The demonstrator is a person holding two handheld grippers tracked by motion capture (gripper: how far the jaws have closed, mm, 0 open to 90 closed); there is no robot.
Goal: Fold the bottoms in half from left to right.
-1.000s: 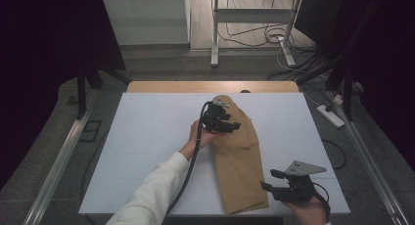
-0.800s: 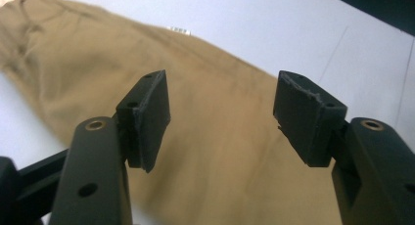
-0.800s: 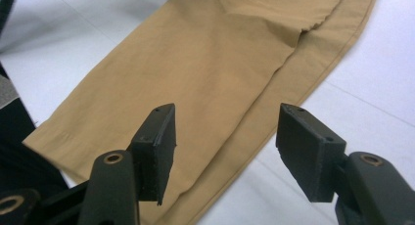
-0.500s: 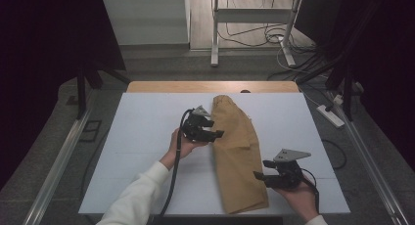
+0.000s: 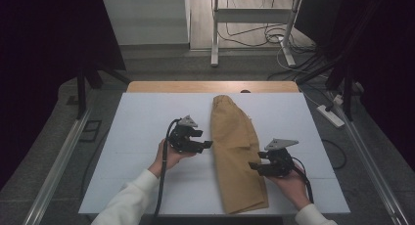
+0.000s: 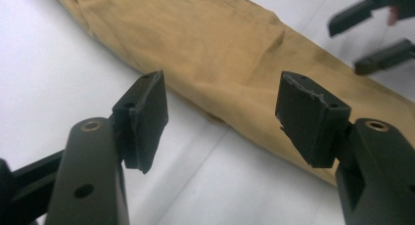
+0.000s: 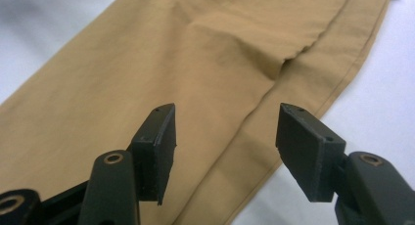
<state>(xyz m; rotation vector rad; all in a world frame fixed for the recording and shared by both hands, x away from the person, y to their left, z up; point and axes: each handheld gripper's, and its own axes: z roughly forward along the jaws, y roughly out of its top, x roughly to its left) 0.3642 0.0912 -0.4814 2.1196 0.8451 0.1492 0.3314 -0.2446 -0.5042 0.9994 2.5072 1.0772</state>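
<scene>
On the left side, a hand in a white sleeve [image 5: 128, 201] holds the left claw [image 5: 208, 145] above the white desk [image 5: 137, 137]. Its jaws stand apart with nothing between them, and they point toward the left edge of the tan trousers [image 5: 237, 154], just beside the cloth but not touching it. In the left gripper view, the left claw [image 6: 220, 112] looks over bare desk [image 6: 44, 78], with the trousers [image 6: 205, 54] lying across the upper part.

In the middle of the desk the trousers lie folded into one long narrow strip, running from the far side to the near edge. The far end is narrower and the near end is wider and flat.

On the right side, the right claw [image 5: 252, 165] is held low at the right edge of the trousers, near the lower half. Its jaws are also apart and empty. In the right gripper view, the right claw [image 7: 225, 127] hangs over the cloth [image 7: 147, 63], where a soft crease and a stitched seam run along the edge next to the white desk [image 7: 386, 88].
</scene>
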